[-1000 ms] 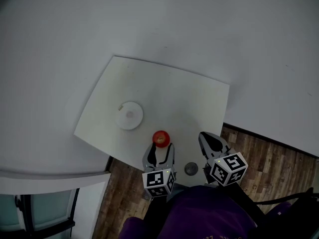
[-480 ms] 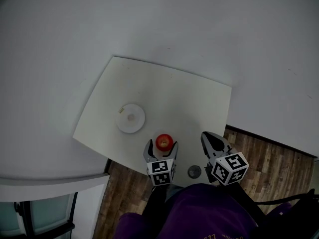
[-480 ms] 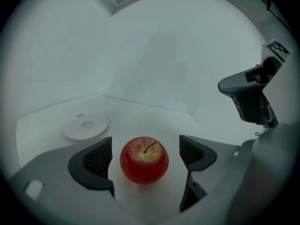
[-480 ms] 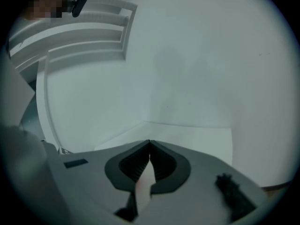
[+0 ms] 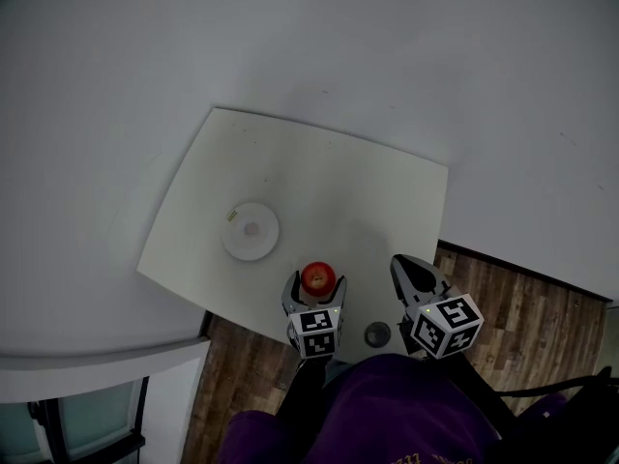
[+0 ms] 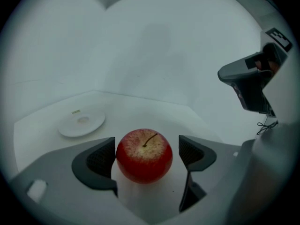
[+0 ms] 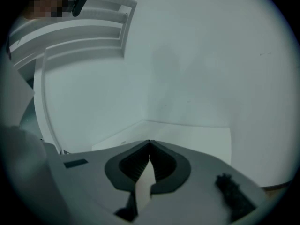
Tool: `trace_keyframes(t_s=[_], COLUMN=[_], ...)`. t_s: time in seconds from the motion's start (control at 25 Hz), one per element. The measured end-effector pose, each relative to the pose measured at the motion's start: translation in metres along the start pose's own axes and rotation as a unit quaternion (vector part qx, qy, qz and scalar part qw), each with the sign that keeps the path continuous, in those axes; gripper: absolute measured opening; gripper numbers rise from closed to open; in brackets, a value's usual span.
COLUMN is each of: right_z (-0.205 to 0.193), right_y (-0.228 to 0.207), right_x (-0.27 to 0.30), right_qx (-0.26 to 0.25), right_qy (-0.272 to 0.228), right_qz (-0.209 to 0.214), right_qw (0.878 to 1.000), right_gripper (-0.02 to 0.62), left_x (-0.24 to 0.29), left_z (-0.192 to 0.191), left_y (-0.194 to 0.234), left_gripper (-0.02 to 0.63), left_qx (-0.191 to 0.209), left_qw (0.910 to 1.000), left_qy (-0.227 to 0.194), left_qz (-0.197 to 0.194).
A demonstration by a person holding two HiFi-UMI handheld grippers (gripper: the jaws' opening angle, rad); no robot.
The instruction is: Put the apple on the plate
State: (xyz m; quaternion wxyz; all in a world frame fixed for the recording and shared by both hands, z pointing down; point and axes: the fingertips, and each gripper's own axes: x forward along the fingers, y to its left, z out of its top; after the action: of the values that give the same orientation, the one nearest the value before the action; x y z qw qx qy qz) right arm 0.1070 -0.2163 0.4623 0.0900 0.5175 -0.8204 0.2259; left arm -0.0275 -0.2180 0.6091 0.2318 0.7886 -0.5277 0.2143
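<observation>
- The left gripper (image 5: 315, 285) sat low over the front edge of a white table (image 5: 338, 182), its jaws spread wide after just opening.
- A red apple (image 6: 144, 155) stood upright on the tabletop between those jaws, stem up. A clear gap showed on the apple's right side, and the left pad lay just beside the fruit without visibly pressing it.
- The plate (image 5: 250, 231), small, white and round, rested on the table farther in and to the left of the apple, well apart from it.
- The right gripper (image 7: 150, 149) was held off to the right near the same table edge. Its jaws were brought together at the tips, with nothing between them.
- In the left gripper view, the right gripper appeared raised at the upper right, clear of the apple.
- A small dark round object (image 5: 376, 333), too small to identify, showed between the two grippers by the table's front edge.
- Wood flooring (image 5: 522, 307) ran beside the table, and the person's purple clothing (image 5: 387, 414) filled the bottom of the head view.
</observation>
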Motion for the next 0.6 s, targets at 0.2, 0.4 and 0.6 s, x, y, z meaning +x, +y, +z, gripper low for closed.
trace_keyframes(t_s=[0.2, 0.4, 0.6], right_z=[0.0002, -0.0006, -0.0025], right_y=[0.0006, 0.0015, 0.0022], right_x=[0.0032, 0.0063, 0.0075], right_qx=[-0.004, -0.008, -0.01], right_qy=[0.004, 0.008, 0.011], right_qz=[0.0, 0.0, 0.0], right_qw=[1.0, 1.0, 1.0], right_gripper=[0.011, 0.011, 0.011], left_x=[0.0047, 0.0047, -0.0008], left_z=[-0.0085, -0.0086, 0.0008], left_y=[0.0021, 0.0054, 0.0095], left_gripper=[0.426, 0.394, 0.39], left_qx=[0.008, 0.008, 0.002], left_qw=[0.9999, 1.0, 1.0], left_qy=[0.006, 0.005, -0.006], left_qz=[0.001, 0.001, 0.002])
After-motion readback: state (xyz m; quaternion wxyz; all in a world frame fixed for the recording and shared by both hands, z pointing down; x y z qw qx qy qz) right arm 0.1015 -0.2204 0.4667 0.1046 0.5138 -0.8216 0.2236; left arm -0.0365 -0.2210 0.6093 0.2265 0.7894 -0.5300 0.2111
